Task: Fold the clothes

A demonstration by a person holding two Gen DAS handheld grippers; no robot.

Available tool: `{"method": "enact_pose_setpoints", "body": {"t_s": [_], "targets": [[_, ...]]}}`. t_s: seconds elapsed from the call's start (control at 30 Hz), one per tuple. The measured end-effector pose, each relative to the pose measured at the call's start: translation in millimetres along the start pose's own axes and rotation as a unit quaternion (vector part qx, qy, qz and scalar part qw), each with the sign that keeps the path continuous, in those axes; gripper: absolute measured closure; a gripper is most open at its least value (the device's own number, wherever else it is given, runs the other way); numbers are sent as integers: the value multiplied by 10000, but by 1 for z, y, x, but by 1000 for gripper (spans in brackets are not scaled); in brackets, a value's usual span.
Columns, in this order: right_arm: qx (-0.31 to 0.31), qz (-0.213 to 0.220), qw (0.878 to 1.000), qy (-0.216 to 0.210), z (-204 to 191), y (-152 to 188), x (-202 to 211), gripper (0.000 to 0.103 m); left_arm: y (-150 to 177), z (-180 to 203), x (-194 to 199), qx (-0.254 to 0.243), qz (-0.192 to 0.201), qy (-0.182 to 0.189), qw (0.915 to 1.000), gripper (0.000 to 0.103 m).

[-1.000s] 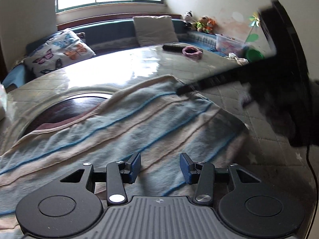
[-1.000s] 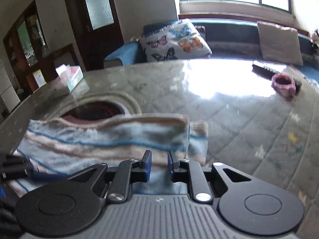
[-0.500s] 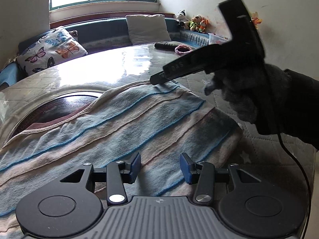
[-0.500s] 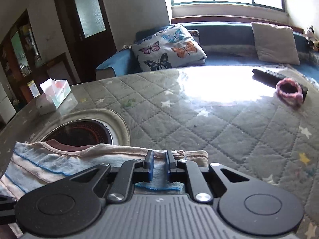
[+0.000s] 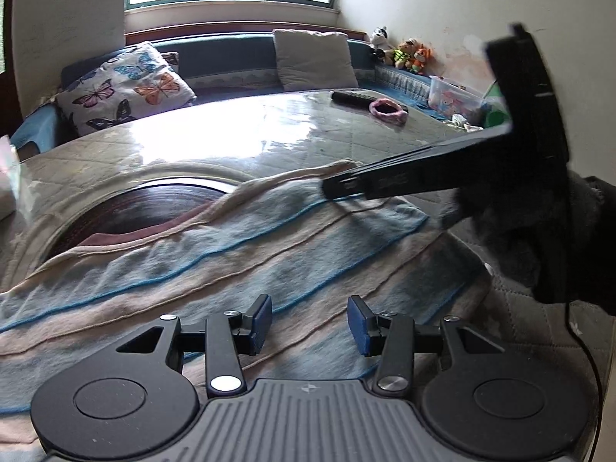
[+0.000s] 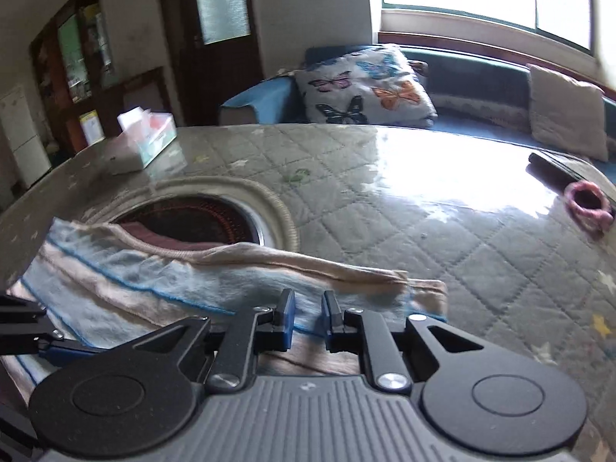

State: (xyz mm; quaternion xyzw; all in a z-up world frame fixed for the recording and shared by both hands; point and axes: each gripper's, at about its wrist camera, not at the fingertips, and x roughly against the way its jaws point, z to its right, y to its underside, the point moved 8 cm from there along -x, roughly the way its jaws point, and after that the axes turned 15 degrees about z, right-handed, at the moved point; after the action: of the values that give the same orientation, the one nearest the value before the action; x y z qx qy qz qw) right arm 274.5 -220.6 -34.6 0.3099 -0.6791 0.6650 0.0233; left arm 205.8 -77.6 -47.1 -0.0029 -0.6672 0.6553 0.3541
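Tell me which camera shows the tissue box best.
The right wrist view. There the tissue box sits whole on the table's far left side, a tissue sticking out on top. In the left wrist view only a pale, blurred sliver shows at the left edge, likely the same box.

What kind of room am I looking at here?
Probably a home living room: a window bench with a butterfly cushion, soft toys in the corner, and a quilt-covered table holding a tissue box.

We cannot see the near end of the striped cloth (image 5: pixel 238 254); it runs under the left gripper (image 5: pixel 310 321) and off the picture's edge. The gloved hand (image 5: pixel 539 231) is blurry and cut off. The cloth covers part of the round dark hole (image 6: pixel 192 219).
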Motion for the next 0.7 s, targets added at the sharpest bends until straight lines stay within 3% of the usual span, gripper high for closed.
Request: {"method": "enact_pose_setpoints", "body": {"t_s": [0.23,0.43,0.57,0.7], "targets": [[-48,16,10000,-30,3,6,39,90,0,-26,21,166,90,-396,9990,56],[-43,-147,9998,105,4,35,68,87,9,-56,46,277,113,-916,9953,54],[88,-152,9996,212,6,44,85,87,16,-87,66,373,170,-1475,9882,54],[124,-119,9994,309,10,46,95,79,24,-118,93,516,297,-2072,9765,53]]}}
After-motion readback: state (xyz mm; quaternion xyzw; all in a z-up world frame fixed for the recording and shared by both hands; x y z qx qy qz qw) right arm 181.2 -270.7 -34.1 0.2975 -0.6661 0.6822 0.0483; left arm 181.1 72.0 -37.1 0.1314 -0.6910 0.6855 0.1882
